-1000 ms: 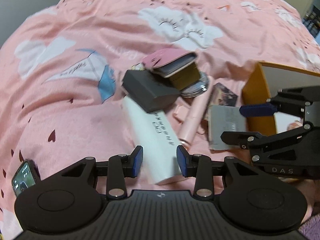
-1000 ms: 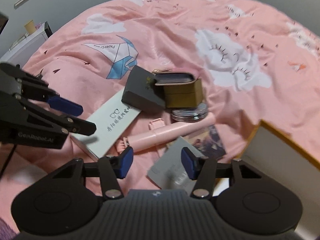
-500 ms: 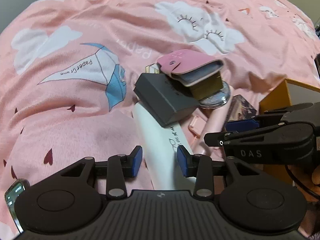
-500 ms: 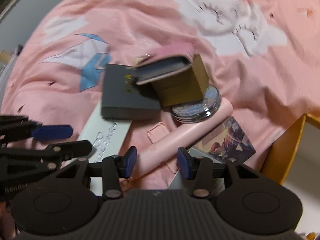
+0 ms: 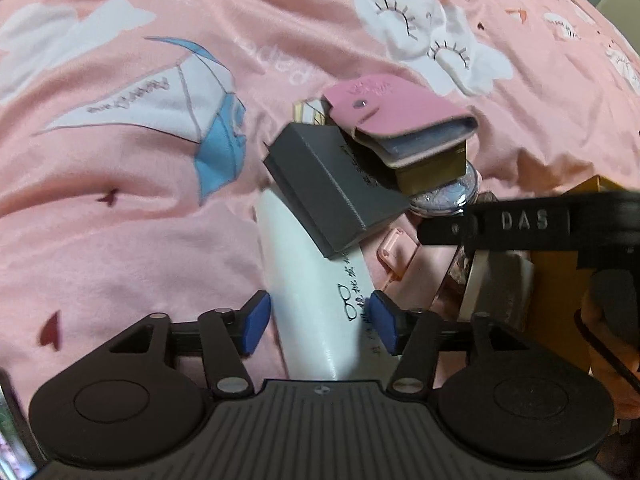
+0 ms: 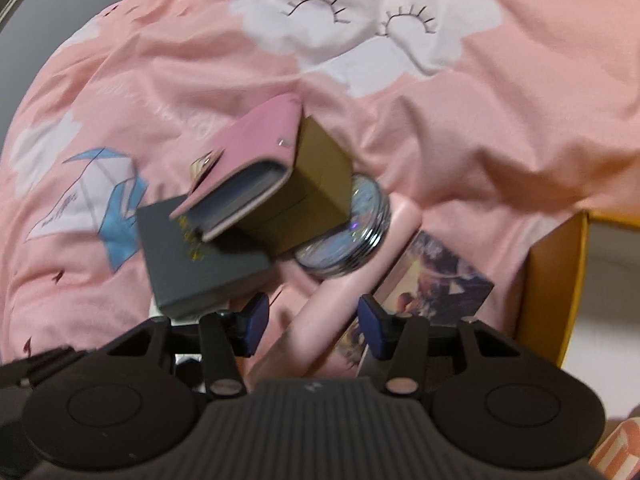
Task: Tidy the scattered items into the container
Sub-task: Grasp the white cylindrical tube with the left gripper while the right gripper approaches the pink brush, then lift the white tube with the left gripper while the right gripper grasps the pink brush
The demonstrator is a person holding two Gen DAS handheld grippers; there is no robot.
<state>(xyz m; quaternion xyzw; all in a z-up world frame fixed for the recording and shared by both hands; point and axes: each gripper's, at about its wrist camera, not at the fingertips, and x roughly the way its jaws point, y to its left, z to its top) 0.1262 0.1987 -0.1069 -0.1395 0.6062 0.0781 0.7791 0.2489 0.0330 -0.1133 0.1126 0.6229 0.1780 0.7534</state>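
Observation:
A pile of items lies on the pink bedspread. A long white box (image 5: 316, 292) runs between the open fingers of my left gripper (image 5: 318, 322). A dark grey box (image 5: 332, 196) lies on its far end, with a pink card wallet (image 5: 396, 116) on a gold box (image 5: 436, 168) behind. A pink stick-shaped case (image 6: 340, 304) lies between the open fingers of my right gripper (image 6: 310, 326). A round silver compact (image 6: 360, 228) and a printed card box (image 6: 436, 284) are beside it. The orange container (image 6: 556, 276) stands at the right.
The pink bedspread (image 5: 120, 220) with cloud and paper-crane prints is rumpled around the pile. My right gripper's arm (image 5: 520, 224) crosses the right side of the left wrist view, over a grey card (image 5: 496, 280) and the orange container (image 5: 556, 292).
Both grippers have moved forward and lower toward the pile. The white box now sits between the left fingers and the pink case between the right fingers. Both stay open.

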